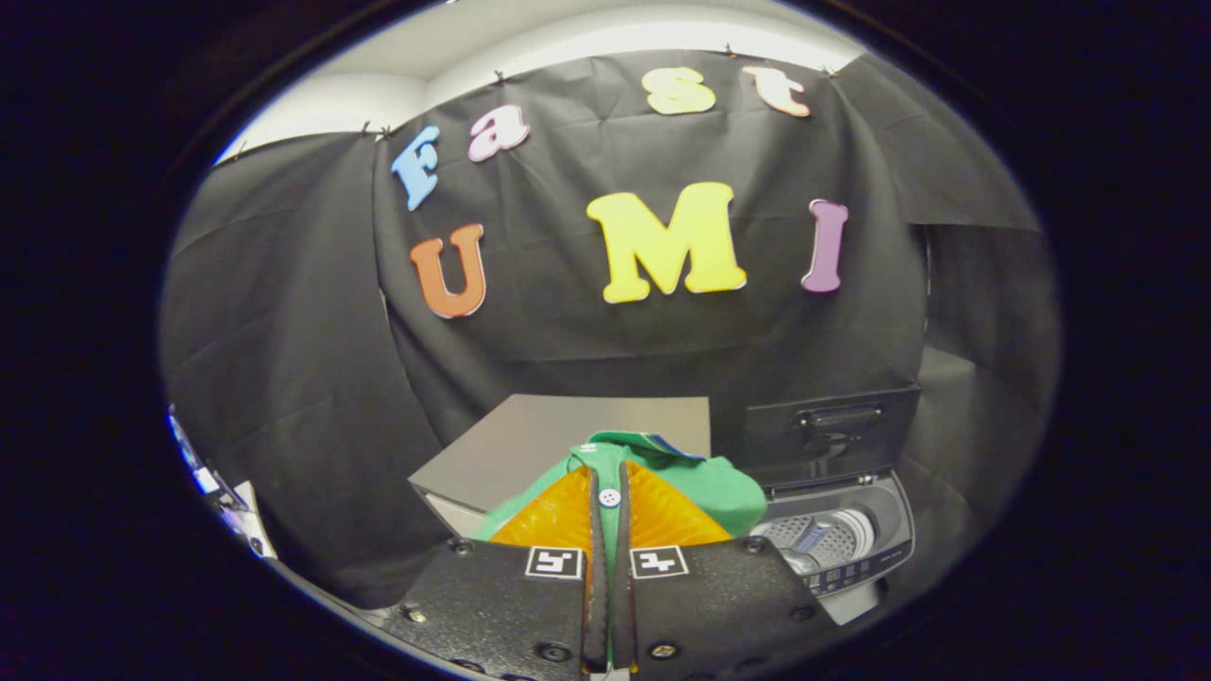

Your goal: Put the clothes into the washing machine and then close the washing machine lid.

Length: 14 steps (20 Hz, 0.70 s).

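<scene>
Gripper view: gripper (608, 492) fingers nearly closed, pinching green shirt (719, 482) with white button between them. Shirt held above grey table (530, 445). Washing machine (842, 539) to right, lid (833, 430) raised, drum visible.

There was one green shirt (719, 487), one washing machine (837, 539), one grey table (568, 435), one gripper (609, 501) with two fingers pinching that shirt.
</scene>
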Each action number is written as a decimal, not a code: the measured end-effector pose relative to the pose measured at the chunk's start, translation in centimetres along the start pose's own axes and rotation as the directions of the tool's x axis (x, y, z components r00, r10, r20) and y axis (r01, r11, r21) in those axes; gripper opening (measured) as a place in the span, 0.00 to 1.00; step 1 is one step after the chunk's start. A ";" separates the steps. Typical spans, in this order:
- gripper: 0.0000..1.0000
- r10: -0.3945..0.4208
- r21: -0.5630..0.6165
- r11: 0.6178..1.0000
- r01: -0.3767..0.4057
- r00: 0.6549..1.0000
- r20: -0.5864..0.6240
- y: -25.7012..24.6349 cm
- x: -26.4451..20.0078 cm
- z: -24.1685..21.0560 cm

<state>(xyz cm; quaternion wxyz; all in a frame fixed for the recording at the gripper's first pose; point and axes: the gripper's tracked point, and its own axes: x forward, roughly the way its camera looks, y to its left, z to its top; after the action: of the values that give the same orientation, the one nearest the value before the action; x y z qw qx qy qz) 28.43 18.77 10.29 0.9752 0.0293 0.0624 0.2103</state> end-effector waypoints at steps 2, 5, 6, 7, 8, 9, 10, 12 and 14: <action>0.06 -0.022 0.006 1.000 0.022 0.999 0.041 -1.7 -2.8 1.3; 0.06 -0.068 0.008 0.998 0.067 0.994 0.091 -5.5 -6.9 2.6; 0.06 -0.082 0.012 0.997 0.081 0.991 0.103 -6.8 -8.1 3.2; 0.05 -0.098 0.016 0.995 0.097 0.989 0.113 -8.0 -9.2 3.7; 0.05 -0.114 0.025 0.993 0.112 0.986 0.122 -9.5 -10.2 4.2; 0.05 -0.127 0.033 0.992 0.124 0.983 0.132 -10.9 -11.0 4.8; 0.05 -0.148 0.039 0.989 0.144 0.979 0.142 -12.5 -11.3 5.4; 0.05 -0.183 0.050 0.983 0.178 0.971 0.156 -15.8 -11.6 6.4; 0.05 -0.200 0.067 0.979 0.191 0.967 0.160 -18.7 -11.6 7.3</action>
<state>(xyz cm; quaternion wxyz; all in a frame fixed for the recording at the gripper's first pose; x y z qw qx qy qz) 26.53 -3.23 17.23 0.9919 0.0652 -0.0109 0.1084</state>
